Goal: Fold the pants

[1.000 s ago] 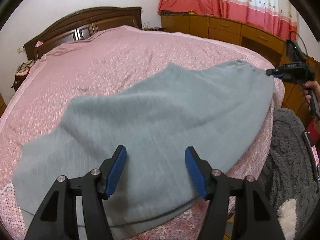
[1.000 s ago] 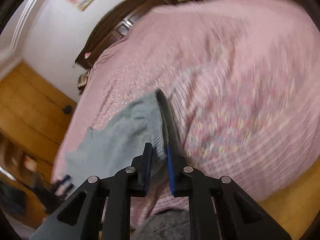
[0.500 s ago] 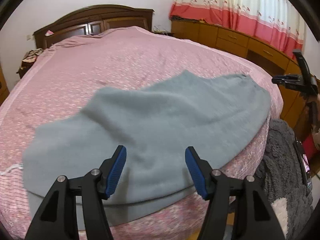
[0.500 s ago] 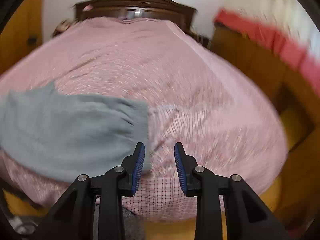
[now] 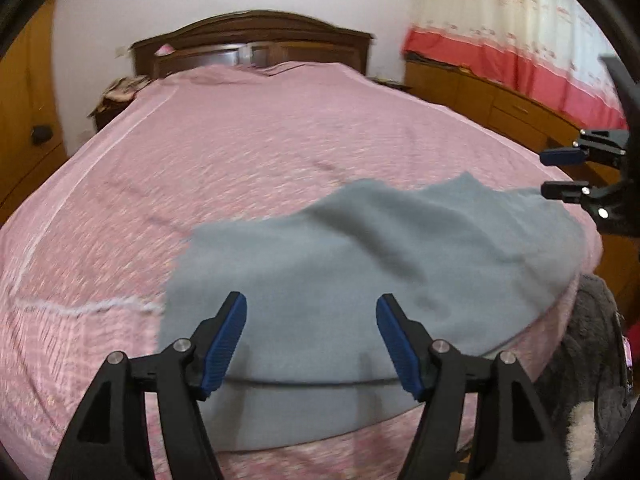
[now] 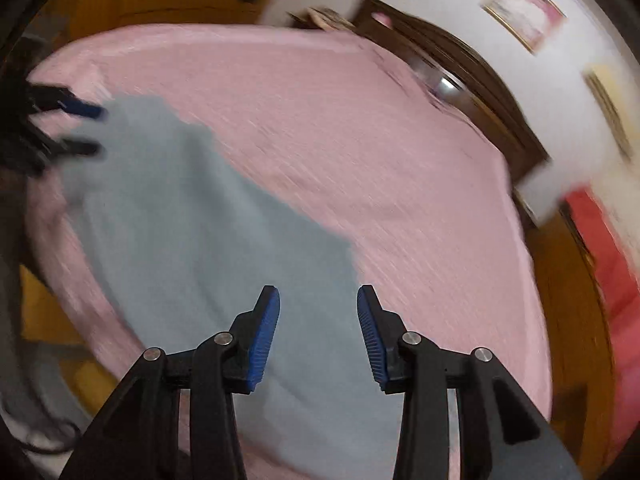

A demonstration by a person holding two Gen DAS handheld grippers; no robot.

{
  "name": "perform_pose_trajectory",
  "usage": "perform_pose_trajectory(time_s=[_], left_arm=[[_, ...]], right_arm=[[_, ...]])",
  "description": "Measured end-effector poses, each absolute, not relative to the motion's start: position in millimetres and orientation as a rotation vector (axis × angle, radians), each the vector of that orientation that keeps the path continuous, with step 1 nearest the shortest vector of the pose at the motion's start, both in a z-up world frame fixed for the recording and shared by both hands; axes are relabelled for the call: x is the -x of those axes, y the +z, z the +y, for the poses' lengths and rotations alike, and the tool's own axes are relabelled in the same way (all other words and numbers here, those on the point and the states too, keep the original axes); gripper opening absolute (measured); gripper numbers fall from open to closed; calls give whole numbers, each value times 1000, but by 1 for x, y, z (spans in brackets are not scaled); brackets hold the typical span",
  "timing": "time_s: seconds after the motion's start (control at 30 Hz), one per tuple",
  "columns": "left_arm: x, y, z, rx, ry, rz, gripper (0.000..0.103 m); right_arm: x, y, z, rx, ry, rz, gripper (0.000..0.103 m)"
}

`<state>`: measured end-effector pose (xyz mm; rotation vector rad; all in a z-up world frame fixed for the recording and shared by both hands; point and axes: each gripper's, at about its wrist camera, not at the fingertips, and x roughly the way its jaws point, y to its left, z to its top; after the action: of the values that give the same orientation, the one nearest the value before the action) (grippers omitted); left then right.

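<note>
Opening both, you're holding the left gripper (image 5: 311, 340) and right gripper (image 6: 318, 332) empty above the pants (image 5: 360, 264); only the left view shows curtains (image 5: 520, 52).

Motion blur smears the right wrist view; the pants (image 6: 208, 264) run past its bottom edge.

1 pants (image 5: 360, 264) – 2 grippers – 1 bed (image 5: 240, 152) – perhaps 2 wall pictures (image 6: 524, 10).

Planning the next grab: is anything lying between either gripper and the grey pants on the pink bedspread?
Nothing visible. The grey fleece pants lie bare on the pink bedspread; the left gripper and right gripper, jaws opening and empty, both hover above bare cloth.
</note>
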<state>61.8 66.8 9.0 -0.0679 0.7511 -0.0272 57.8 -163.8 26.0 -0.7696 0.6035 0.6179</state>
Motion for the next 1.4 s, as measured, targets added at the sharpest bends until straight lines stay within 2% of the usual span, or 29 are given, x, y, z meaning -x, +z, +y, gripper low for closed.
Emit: perform_pose_trajectory(time_s=[0.23,0.3,0.37,0.4,0.43,0.57,0.7,0.9,1.0,1.13,1.3,1.33,1.37,1.4], left_arm=[[-42,-7,146,292,172,799,71],[-38,-7,158,327,185,792,71],[-32,-10,166,341,202,787,71],[-29,-13,170,352,216,792,71],[-26,-15,174,361,224,794,71],[-15,-17,196,445,253,782,71],[3,-14,203,489,212,732,71],[17,-9,207,469,278,691,71],[30,-2,218,553,321,651,71],[43,-7,235,641,340,644,71],[45,-7,234,617,328,661,71],[45,-7,233,615,324,663,71],[45,-6,232,614,318,665,71],[45,-9,232,614,314,665,71]], right_arm=[[-21,-6,-25,434,721,632,41],[-6,-20,-8,448,677,581,40],[10,-44,20,613,628,544,33],[15,-55,30,683,636,532,24],[25,-62,38,731,642,507,21],[44,-67,29,713,708,421,21],[32,-54,-20,543,914,379,21],[45,-69,6,810,949,254,21],[52,-89,27,885,964,232,21],[53,-107,43,923,885,206,21],[48,-111,44,916,855,164,21],[45,-112,45,909,859,164,8],[43,-110,46,895,868,168,3],[43,-105,40,858,875,155,3]])
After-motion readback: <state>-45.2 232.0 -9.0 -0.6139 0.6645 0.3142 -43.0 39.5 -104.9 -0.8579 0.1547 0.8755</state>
